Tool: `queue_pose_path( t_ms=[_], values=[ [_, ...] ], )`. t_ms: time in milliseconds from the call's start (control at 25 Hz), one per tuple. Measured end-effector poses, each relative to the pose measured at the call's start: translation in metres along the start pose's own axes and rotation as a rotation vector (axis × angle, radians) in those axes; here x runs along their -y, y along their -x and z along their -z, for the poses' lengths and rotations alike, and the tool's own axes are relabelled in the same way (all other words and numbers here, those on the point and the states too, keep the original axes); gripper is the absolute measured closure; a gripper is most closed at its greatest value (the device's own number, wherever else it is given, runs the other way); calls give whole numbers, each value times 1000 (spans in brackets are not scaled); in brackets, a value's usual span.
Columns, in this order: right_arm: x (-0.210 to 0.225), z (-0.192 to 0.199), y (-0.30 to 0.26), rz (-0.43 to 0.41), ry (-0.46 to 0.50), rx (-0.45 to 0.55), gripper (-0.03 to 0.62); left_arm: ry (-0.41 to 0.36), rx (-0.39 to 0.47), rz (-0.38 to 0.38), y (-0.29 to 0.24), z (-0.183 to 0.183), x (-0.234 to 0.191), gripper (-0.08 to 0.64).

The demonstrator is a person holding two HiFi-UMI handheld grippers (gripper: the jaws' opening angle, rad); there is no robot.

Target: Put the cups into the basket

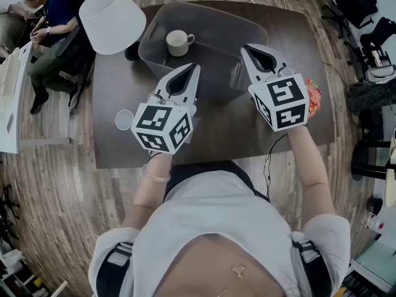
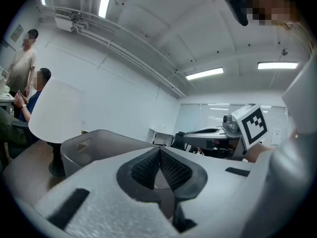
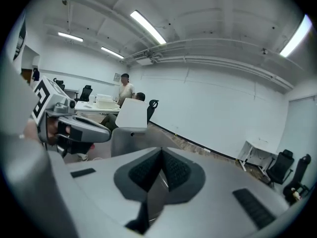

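Two handheld tools are held side by side over a dark table (image 1: pixel 117 85): the left gripper (image 1: pixel 189 73) and the right gripper (image 1: pixel 253 49), each with its jaws pressed together and nothing between them. One white cup (image 1: pixel 178 42) sits inside the grey basket (image 1: pixel 204 8) just beyond them. A second cup (image 1: pixel 124 119) stands on the table outside the basket, to the left of the left gripper. A white lamp (image 1: pixel 111 17) stands beside the basket.

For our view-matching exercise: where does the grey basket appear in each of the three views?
Head view: basket top centre, holding a cup.
Left gripper view: left of centre, low.
Right gripper view: left of centre, below the lampshade.
Shared landmark: white lampshade beside the basket.
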State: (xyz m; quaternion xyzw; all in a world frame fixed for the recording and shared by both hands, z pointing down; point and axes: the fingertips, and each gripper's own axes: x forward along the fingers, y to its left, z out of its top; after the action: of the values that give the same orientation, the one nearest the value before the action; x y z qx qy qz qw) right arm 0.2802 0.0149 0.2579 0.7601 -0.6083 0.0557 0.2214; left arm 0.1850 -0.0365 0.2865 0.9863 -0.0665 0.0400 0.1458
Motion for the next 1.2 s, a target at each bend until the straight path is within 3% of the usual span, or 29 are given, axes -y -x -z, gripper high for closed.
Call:
queue_pose_path(
  t_ms=[320,680,1200],
  values=[
    [-30,29,36,49,-124,102,581,-2,-2,-26,5,27,16,549],
    [-49,59,33,106,-182,89,581,-38,-5,-60,9,41,19,549],
    [-123,32,-4,-101,-179,168,581,-30,31,-169,40,37,-2,549]
  ],
)
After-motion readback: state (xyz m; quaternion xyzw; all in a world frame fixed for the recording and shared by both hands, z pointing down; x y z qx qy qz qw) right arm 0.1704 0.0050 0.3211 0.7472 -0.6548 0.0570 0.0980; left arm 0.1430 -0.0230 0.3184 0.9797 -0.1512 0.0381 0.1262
